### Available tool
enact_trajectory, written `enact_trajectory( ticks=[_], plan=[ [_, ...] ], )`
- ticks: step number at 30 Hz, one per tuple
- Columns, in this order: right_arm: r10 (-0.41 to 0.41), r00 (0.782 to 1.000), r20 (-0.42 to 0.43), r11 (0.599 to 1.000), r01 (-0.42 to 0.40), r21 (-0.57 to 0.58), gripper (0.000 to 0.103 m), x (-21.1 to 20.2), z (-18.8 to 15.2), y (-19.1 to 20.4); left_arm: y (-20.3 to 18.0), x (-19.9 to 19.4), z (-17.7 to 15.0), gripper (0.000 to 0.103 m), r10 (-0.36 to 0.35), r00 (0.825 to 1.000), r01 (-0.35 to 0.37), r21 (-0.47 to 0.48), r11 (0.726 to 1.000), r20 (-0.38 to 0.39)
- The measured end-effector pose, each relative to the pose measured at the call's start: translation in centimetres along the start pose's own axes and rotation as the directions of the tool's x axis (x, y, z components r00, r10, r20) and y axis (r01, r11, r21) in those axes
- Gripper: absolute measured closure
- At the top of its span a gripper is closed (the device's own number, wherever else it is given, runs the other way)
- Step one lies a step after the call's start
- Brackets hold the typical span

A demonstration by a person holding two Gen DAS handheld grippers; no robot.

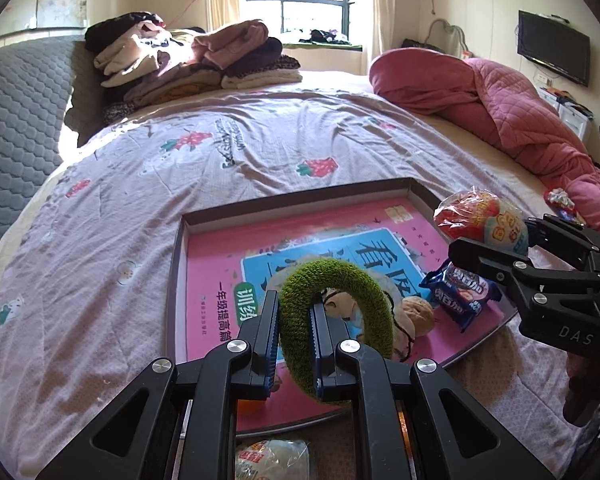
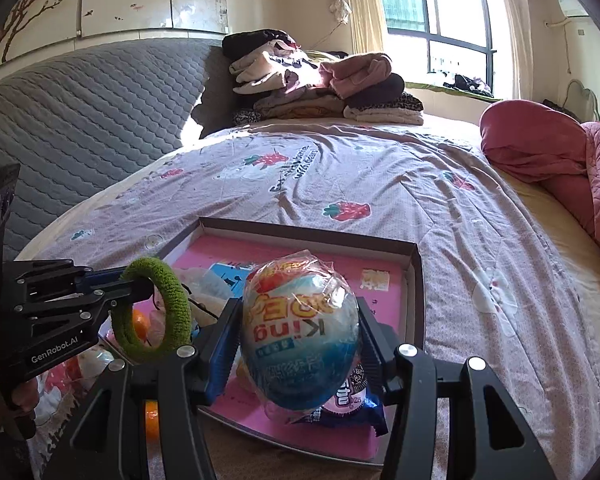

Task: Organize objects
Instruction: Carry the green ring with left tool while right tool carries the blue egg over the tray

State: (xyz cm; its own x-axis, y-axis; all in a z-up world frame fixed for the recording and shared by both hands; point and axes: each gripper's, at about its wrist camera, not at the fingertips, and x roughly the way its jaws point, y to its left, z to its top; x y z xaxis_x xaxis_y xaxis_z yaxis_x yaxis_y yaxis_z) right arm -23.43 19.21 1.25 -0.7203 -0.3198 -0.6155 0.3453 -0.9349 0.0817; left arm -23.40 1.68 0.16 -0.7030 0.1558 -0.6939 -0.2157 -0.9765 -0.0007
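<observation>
tray far half [image 1: 220,248]: bare, reachable
tray near half: crowded by snack packet [image 1: 458,294], small toys
bedspread [image 1: 120,208]: open

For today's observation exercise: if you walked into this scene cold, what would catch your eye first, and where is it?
First, the wrapped toy egg clamped in the right gripper, held above the shallow box on the bed. Next, the fuzzy green ring pinched upright in the left gripper, over the pink workbook lining that box. Behind, a rumpled pink quilt lies along the bed's far edge.
</observation>
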Motion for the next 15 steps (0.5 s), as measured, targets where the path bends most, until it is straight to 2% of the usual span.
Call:
enact_trajectory(
  ticks=[15],
  plan=[
    [0.005,0.999,-0.049,1.000,-0.006,-0.028,0.049,3.1,-1.0,1.0,-0.5,2.9,-1.4,0.089,0.012,0.995,-0.008,0.041,0.999,-0.096]
  ],
)
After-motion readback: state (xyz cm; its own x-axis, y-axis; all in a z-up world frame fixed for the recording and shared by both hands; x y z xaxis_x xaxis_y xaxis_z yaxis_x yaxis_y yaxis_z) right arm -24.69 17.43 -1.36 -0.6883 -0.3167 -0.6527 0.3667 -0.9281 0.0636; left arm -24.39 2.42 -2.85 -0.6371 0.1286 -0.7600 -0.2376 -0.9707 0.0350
